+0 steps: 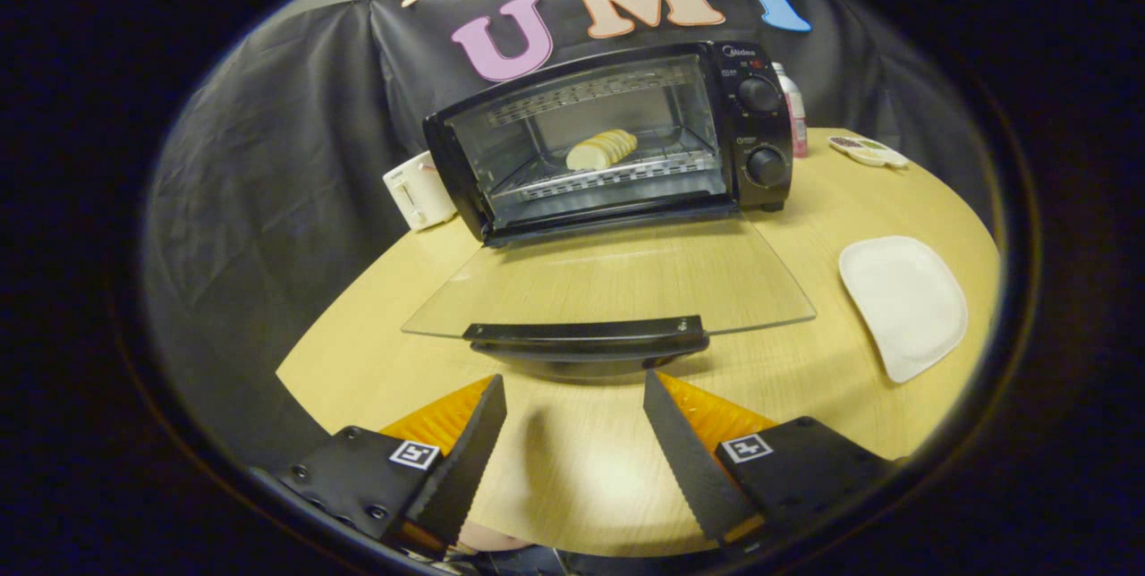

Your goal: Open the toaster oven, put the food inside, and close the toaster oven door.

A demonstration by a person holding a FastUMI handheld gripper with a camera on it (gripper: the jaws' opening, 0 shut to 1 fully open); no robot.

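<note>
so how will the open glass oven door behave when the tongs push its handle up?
The clear glass door probably swings stiffly on its hinge. Its black bar handle looks smooth, so the open tongs might slip. Glass: push gently.

Round wooden table (581,469) carries the lot. At three o'clock a white plate (903,303) lies bare. Up at one o'clock sits a small white dish (868,151) with dark bits in it, a pinkish bottle (794,115) near it. At ten o'clock, a white boxy appliance (418,191).
</note>
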